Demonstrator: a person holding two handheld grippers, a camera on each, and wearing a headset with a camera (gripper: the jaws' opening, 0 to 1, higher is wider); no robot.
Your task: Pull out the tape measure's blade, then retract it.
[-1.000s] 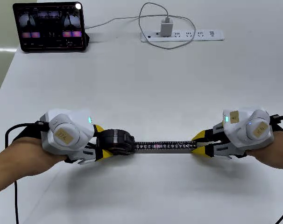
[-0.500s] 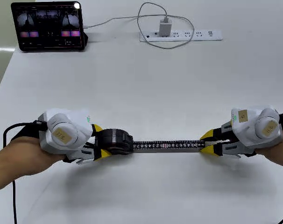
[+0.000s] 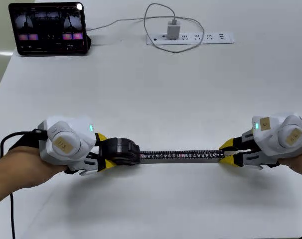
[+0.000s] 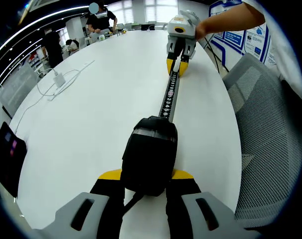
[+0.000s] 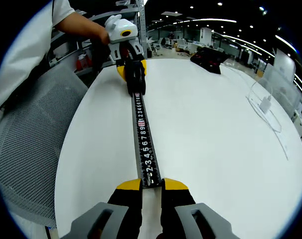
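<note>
A black tape measure (image 3: pixel 120 151) lies on the white table (image 3: pixel 156 99), held at its body by my left gripper (image 3: pixel 105 158), which is shut on it. Its case (image 4: pixel 150 154) sits between the yellow-tipped jaws in the left gripper view. The dark numbered blade (image 3: pixel 181 155) runs out to the right, low over the table. My right gripper (image 3: pixel 226 153) is shut on the blade's end. In the right gripper view the blade (image 5: pixel 143 144) stretches away from the yellow tips to the case (image 5: pixel 135 75) and the left gripper (image 5: pixel 132 69).
A tablet (image 3: pixel 48 28) with a lit screen stands at the far left corner. A white power strip (image 3: pixel 191 38) with a charger and looped cable lies at the far edge. A grey mesh chair (image 4: pixel 270 129) stands beside the table.
My right gripper has moved to the right with the blade's end, and more of the blade is out of the case. The left gripper has stayed almost in place.
</note>
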